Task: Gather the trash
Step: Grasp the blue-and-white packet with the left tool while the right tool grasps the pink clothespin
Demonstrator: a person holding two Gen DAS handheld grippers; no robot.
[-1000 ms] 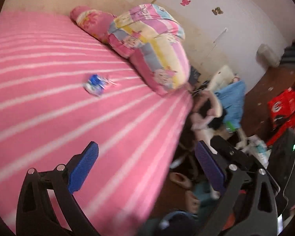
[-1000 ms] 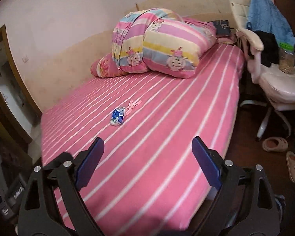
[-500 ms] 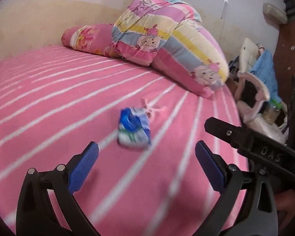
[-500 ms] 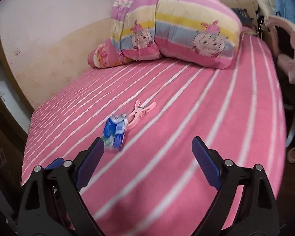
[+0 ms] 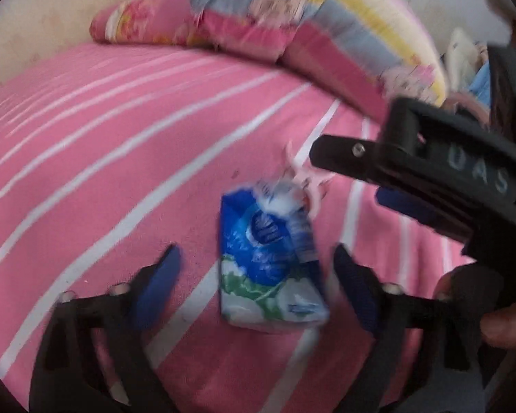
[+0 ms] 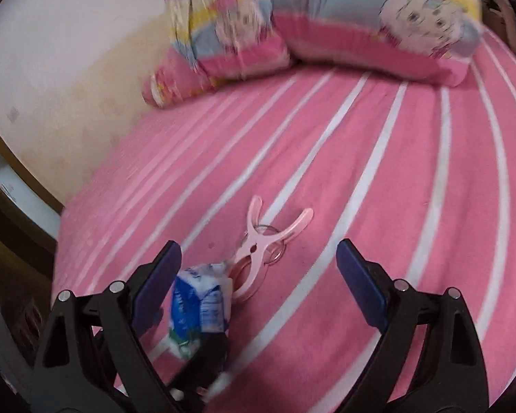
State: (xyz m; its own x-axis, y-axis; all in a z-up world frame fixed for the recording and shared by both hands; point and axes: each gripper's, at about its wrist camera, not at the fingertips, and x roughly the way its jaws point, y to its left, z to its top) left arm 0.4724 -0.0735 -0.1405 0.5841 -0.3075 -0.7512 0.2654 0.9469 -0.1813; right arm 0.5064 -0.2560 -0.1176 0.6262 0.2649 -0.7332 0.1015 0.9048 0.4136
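I had the left gripper [image 5: 254,268] low over the pink striped bed [image 5: 103,158], its jaws closing in but not yet pressing: the blue and white tissue packet [image 5: 270,258] lay between the two blue pads with a gap showing on each side. The packet rested flat on the sheet near the middle of the bed, well away from the folded cartoon quilt [image 5: 313,24] and the pillow [image 5: 144,22] at the head end. A pink clothes peg [image 6: 263,246] lay touching the packet's far, torn-looking end.

My right gripper [image 6: 258,275] hung just beside it with its jaws spread wide and empty, the peg and bare sheet between them, the packet at its left pad.

I judged the packet to be light, soft and crinkly, a thin plastic wrap that would crush rather than resist, and perhaps slick. It seemed best to take it across the middle of its width, where the body looked fullest, and not at the ragged open end, which would fold away. The peg was close enough that it might snag or be dragged along. The mattress would give under the pads, so I expected to need a shallow, gentle pinch.
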